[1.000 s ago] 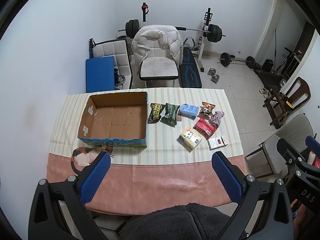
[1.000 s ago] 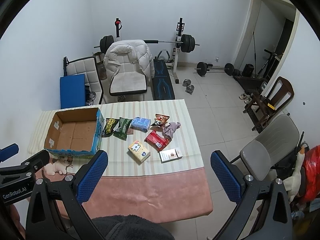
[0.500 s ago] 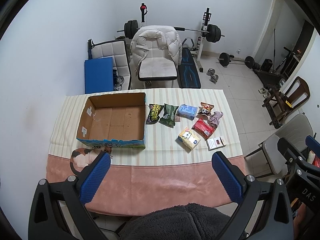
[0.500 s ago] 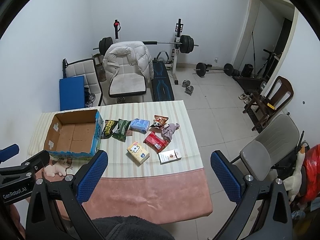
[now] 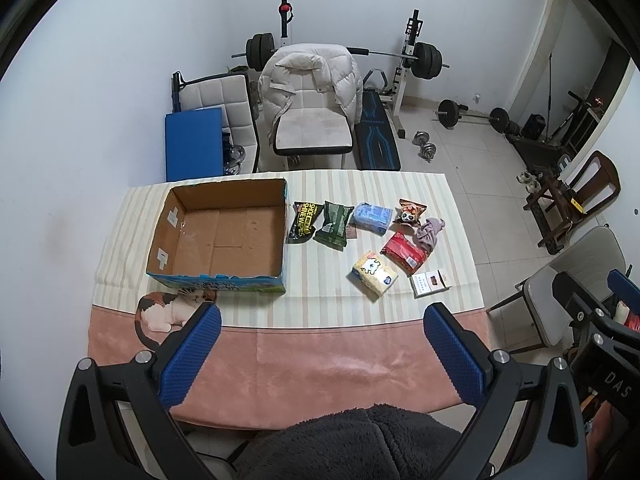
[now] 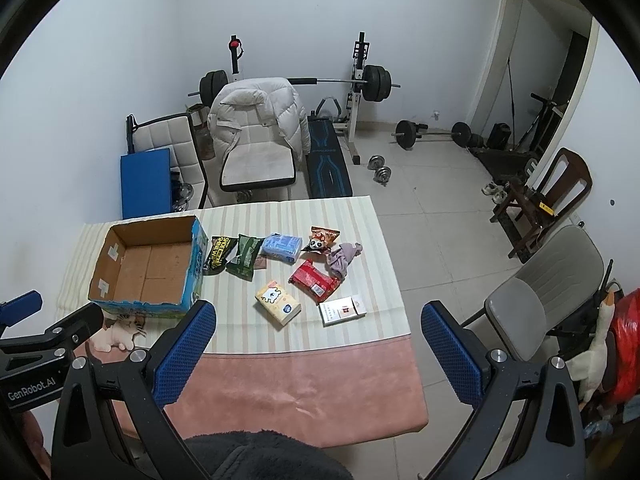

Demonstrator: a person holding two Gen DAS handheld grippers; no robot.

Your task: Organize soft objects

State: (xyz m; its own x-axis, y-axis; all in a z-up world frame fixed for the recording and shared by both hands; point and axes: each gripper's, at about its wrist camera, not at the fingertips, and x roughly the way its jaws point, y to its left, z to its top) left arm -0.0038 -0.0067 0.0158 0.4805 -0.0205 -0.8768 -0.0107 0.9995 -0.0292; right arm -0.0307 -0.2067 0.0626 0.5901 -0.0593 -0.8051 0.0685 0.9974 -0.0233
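An open, empty cardboard box (image 5: 224, 236) (image 6: 148, 268) stands on the left of the table. To its right lie a black wipes pack (image 5: 304, 222), a green pack (image 5: 333, 229), a blue tissue pack (image 5: 373, 217) (image 6: 282, 246), a panda snack bag (image 5: 410, 212), a crumpled purple cloth (image 5: 429, 234) (image 6: 343, 258), a red pack (image 5: 404, 254), a yellow tissue pack (image 5: 374, 274) (image 6: 278, 302) and a white carton (image 5: 431, 283). My left gripper (image 5: 320, 356) and right gripper (image 6: 318, 354) are open and empty, high above the table's near edge.
The table (image 5: 320, 344) has a striped and pink cloth with a cat picture (image 5: 168, 310). Behind it stand a chair with a white jacket (image 5: 308, 100), a weight bench and barbells. A grey chair (image 6: 548, 292) stands to the right.
Both grippers have moved slightly; the view of the table shifts a little. Nothing on the table has moved.
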